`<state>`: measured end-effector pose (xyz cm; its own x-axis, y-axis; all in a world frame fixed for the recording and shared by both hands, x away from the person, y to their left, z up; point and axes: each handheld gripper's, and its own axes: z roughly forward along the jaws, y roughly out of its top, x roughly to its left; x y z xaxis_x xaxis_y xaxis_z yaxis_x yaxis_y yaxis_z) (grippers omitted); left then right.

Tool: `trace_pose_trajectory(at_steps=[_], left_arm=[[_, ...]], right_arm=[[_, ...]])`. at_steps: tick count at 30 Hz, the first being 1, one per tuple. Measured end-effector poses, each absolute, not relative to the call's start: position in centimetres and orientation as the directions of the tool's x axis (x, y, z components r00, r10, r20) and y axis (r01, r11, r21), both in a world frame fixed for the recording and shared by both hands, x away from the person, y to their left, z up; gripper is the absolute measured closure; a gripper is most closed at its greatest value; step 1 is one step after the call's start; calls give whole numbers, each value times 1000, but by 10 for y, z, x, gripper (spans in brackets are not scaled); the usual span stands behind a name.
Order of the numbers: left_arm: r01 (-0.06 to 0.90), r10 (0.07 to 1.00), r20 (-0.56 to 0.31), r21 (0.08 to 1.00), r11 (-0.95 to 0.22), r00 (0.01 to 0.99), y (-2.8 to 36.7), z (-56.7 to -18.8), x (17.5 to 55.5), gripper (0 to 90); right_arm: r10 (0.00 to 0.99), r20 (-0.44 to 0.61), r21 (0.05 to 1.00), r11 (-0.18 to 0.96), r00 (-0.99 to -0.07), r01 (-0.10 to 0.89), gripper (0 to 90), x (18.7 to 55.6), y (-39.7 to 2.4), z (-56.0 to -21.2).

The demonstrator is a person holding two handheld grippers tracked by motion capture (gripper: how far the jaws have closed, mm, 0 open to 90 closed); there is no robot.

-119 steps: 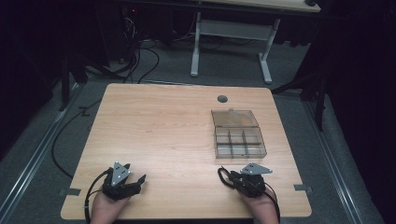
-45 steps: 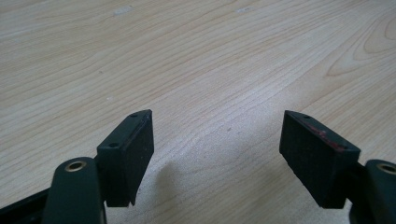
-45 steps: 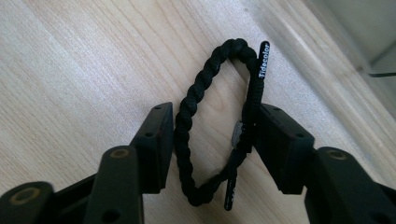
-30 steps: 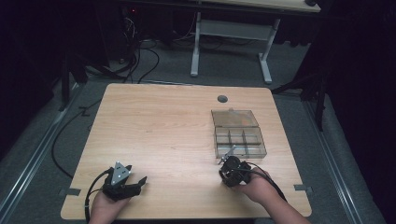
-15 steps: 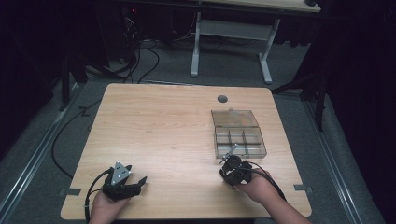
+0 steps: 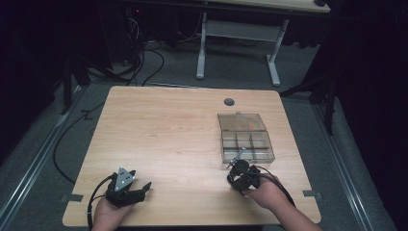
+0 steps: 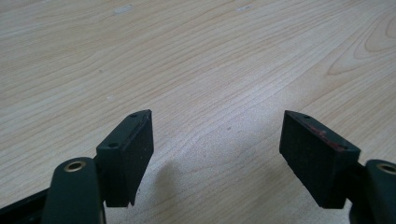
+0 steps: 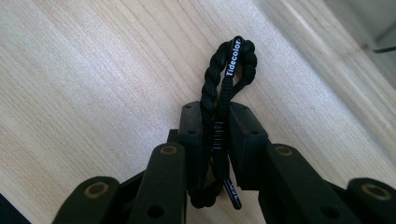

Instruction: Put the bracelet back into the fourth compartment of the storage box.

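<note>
Grasp step: right gripper (image 8: 217, 140), jaws just closed, is clenched on a black braided cord with a printed tip (image 8: 227, 70), held just near of the clear plastic compartment box (image 6: 246, 137) at right of the light wooden table (image 6: 159, 139). Left gripper (image 7: 217, 154) idle, jaws spread, near-left. Next, probably: carry cord over a compartment, then release.
</note>
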<state>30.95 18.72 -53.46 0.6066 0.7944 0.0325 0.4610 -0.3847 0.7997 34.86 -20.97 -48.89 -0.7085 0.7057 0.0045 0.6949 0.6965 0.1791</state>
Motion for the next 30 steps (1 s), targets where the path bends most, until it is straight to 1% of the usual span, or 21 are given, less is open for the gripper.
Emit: trace_pose_trajectory(at_steps=[15, 30], left_arm=[[452, 791, 45, 801, -394, 610, 186, -535, 309, 263], [442, 789, 55, 803, -399, 612, 186, -534, 308, 256]], right_arm=[[718, 17, 177, 682, -695, 709, 763, 352, -221, -476], [731, -8, 177, 672, -682, 719, 764, 357, -233, -454]])
